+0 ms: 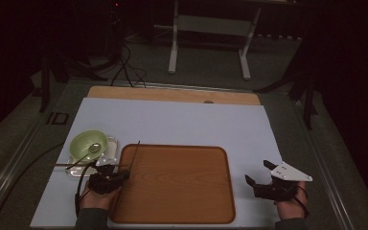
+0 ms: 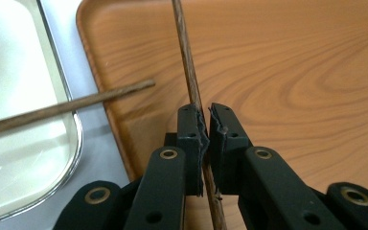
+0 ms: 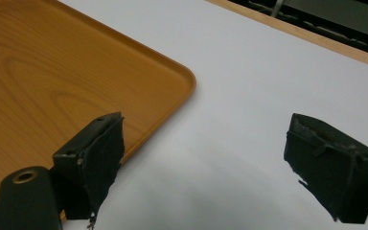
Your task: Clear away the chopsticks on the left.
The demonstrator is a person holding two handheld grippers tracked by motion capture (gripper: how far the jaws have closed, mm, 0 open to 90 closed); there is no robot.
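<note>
Left gripper (image 2: 205, 125) clamped on a thin brown chopstick (image 2: 188, 62), jaws nearly together with the stick pinched between the pads; the small sliver of gap beside the stick makes the contact on the far pad hard to judge. Stick runs up over the left part of the wooden tray (image 2: 278, 67), its far end cut off at the top of the left gripper view and its near end hidden under the jaws. In the high view the same chopstick (image 1: 127, 165) shows as a faint dark line, tip near the tray's (image 1: 177, 218) back-left corner; the left gripper (image 1: 106, 178) is a dark blob there, jaws unreadable. Second chopstick (image 2: 67, 108) lies across the metal dish (image 2: 52, 158), its end poking over the tray rim, other end cut off at the frame edge. Green bowl (image 1: 88, 143) with a spoon (image 1: 92, 149) sits behind the dish; dim, details poor. Right gripper (image 3: 206, 163) jaws wide apart, nothing between them, over the white mat (image 3: 249, 86) just right of the tray.
</note>
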